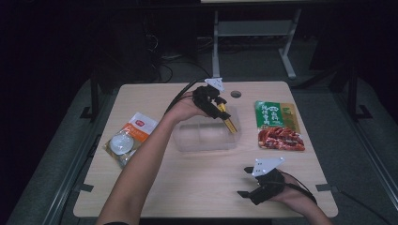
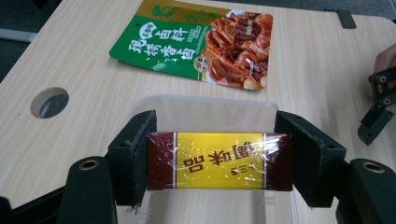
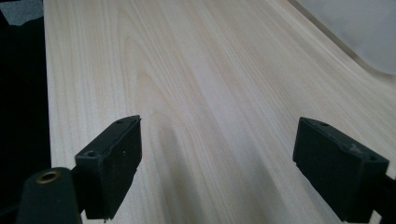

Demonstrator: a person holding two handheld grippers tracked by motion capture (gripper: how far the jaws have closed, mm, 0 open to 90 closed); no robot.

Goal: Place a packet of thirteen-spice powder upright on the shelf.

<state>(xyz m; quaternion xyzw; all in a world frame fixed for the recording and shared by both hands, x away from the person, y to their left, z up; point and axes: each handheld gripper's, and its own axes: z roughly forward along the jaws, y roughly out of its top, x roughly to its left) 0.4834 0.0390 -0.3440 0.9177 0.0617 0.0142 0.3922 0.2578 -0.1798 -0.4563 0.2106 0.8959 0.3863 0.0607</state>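
Left gripper [image 2: 219, 161] is clamped on a yellow snack bar [image 2: 219, 161] above the clear box [image 1: 205, 136], right gripper [image 3: 217, 163] at 5 o'clock wide open, empty.

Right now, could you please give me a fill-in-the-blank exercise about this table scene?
1. The left tool is shut on a yellow and ____ packet.
2. That packet hangs over a clear plastic ____.
3. The right tool has its jaws ____, over the bare table.
4. The green pouch lies on the clear container's ____ side in the high view.

Missing words: brown; container; open; right
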